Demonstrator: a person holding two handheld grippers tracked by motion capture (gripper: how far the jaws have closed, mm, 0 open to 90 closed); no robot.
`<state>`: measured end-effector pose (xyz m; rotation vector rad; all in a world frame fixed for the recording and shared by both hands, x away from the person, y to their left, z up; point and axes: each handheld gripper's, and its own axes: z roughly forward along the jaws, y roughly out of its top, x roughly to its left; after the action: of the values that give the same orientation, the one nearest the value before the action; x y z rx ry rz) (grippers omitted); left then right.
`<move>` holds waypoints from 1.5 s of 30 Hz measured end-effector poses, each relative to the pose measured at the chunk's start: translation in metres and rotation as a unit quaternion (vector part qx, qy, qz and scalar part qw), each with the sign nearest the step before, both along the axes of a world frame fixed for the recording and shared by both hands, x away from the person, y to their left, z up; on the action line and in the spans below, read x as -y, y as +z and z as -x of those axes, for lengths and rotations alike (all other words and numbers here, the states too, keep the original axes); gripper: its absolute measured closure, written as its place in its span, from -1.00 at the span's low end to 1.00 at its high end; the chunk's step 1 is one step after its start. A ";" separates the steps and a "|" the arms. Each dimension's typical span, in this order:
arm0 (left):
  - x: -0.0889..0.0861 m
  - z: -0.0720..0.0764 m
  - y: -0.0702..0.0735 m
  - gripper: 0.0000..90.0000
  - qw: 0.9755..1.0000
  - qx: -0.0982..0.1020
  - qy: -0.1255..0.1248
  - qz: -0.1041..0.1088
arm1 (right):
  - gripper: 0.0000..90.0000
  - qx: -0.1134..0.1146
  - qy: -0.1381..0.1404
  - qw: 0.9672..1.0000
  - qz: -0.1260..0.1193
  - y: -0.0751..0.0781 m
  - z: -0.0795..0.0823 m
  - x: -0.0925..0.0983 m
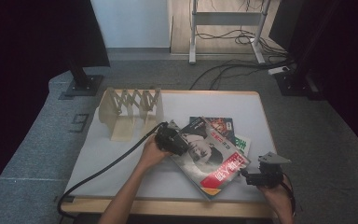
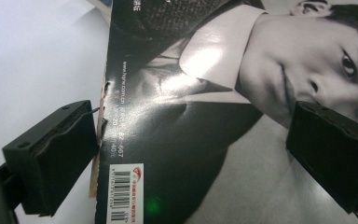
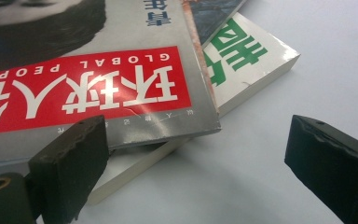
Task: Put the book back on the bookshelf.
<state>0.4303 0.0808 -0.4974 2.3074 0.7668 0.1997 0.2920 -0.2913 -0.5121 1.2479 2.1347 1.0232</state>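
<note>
We held the left claw (image 2: pixel 191 149) spread wide over the magazine (image 2: pixel 205 121), and the right claw (image 3: pixel 200 172) likewise apart beside its corner.

The top magazine (image 1: pixel 212 161) has a black-and-white portrait cover with a red band of white characters; the book (image 3: pixel 251 65) under it is white with green characters; the bench (image 1: pixel 121 154) is white with a pale wood edge; the folding rack (image 1: pixel 128 112) is cream; both grippers' jaws are black.

The white-topped table (image 1: pixel 121 158) carries a wooden rack (image 1: pixel 129 112) near its far-left corner — and a stack of perhaps three magazines (image 1: pixel 212 154) toward its right edge.
</note>
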 end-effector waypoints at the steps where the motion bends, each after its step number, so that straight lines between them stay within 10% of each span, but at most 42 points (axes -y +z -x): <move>1: -0.002 0.002 0.000 -0.96 1.000 -0.001 0.003 0.000 | -0.87 -0.001 -0.003 1.000 0.000 0.000 -0.003 0.000; 32: -0.025 0.042 -0.009 -0.98 0.999 -0.032 -0.002 0.002 | -0.87 -0.006 -0.030 1.000 0.007 0.003 -0.043 0.005; 34: -0.026 0.045 -0.009 -0.89 0.998 -0.045 -0.016 0.037 | -0.88 -0.007 -0.031 0.999 0.004 0.003 -0.046 0.006; 38: -0.022 0.052 -0.009 -0.87 0.999 -0.036 -0.019 0.036 | -0.88 -0.008 -0.033 0.999 0.003 0.003 -0.053 0.006; 45: -0.032 0.043 -0.013 -1.00 0.999 -0.024 0.019 0.020 | -0.87 -0.003 -0.036 0.999 0.003 0.003 -0.057 0.004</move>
<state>0.3871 0.1127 -0.5105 2.2691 0.8324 0.1447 0.3489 -0.2953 -0.5095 1.3175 2.0804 0.9825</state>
